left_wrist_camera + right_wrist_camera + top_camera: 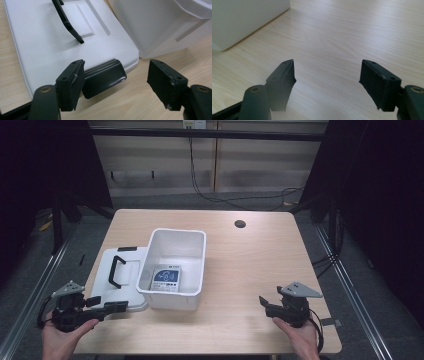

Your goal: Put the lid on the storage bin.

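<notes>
left tool spread wide at the white lid's black clip, right tool spread over bare tabletop, bin beside lid

The lid lies left of the bin (touching it), a box inside.

1. The worktop is pale wood with rounded corners and a dark round hole near its far edge.
2. A white bin stands on it, ahead of and between the left tongs and right tongs.
3. A flat white lid with a black handle lies beside the bin, its near edge at the left tongs.
</notes>
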{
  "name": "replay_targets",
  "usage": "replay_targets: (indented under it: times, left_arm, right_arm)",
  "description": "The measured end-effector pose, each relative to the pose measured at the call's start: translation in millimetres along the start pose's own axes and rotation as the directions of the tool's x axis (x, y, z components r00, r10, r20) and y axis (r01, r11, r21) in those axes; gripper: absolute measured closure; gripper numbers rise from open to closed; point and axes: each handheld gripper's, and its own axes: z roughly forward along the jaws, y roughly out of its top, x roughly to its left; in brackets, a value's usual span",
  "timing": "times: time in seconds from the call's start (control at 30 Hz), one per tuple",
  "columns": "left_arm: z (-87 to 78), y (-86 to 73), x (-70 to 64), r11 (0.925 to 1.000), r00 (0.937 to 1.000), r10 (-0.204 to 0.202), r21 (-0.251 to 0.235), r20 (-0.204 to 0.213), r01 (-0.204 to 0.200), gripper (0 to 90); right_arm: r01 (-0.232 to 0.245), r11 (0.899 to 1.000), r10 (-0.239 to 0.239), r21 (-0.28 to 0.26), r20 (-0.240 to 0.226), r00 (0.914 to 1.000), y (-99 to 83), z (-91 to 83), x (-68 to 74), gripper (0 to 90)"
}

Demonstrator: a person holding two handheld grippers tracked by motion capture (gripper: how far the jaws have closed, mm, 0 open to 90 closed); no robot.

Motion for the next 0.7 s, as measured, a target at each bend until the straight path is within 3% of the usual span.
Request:
replay_targets:
  times: [0.1,0.17,0.23,0.3,0.43,0.57,0.7]
  left_arm:
    - [-0.1,0.3,0.1,1.0000,1.0000,0.006,0.003,0.003,-0.006,34.3]
    - [-1.0,0.3,-0.4,0.9998,0.9995,-0.017,-0.011,0.025,0.017,39.1]
    - [-1.5,0.7,-0.6,0.9994,0.9991,-0.032,-0.014,0.029,0.032,40.6]
    - [-3.8,2.4,-0.2,0.9980,0.9968,-0.053,-0.031,0.060,0.054,47.6]
    - [-8.0,4.0,2.8,0.9956,0.9930,-0.087,-0.029,0.079,0.090,50.0]
    - [-11.3,6.0,4.3,0.9960,0.9925,-0.084,-0.023,0.089,0.086,46.2]
    - [-14.8,11.4,4.0,0.9965,0.9941,-0.083,-0.009,0.071,0.084,47.0]
  right_arm:
    - [0.014,0.999,-0.014,-0.036,0.007,0.9999,0.9,-4.5,2.5,29.7]
    - [0.017,0.997,-0.015,-0.072,0.028,0.9995,1.0,-11.2,6.9,29.5]
    - [0.014,0.997,-0.013,-0.073,0.024,0.9996,1.2,-12.6,8.1,29.3]
    - [0.017,0.999,-0.017,-0.037,-0.005,0.9998,1.1,-12.9,11.1,28.1]
    - [0.024,0.999,-0.025,-0.020,-0.029,0.9993,0.4,-13.4,16.2,26.3]
    - [0.013,0.999,-0.015,-0.040,-0.032,0.9994,1.5,-14.6,17.5,25.0]
    - [0.009,0.999,-0.011,-0.042,-0.029,0.9995,2.3,-17.0,18.8,23.7]
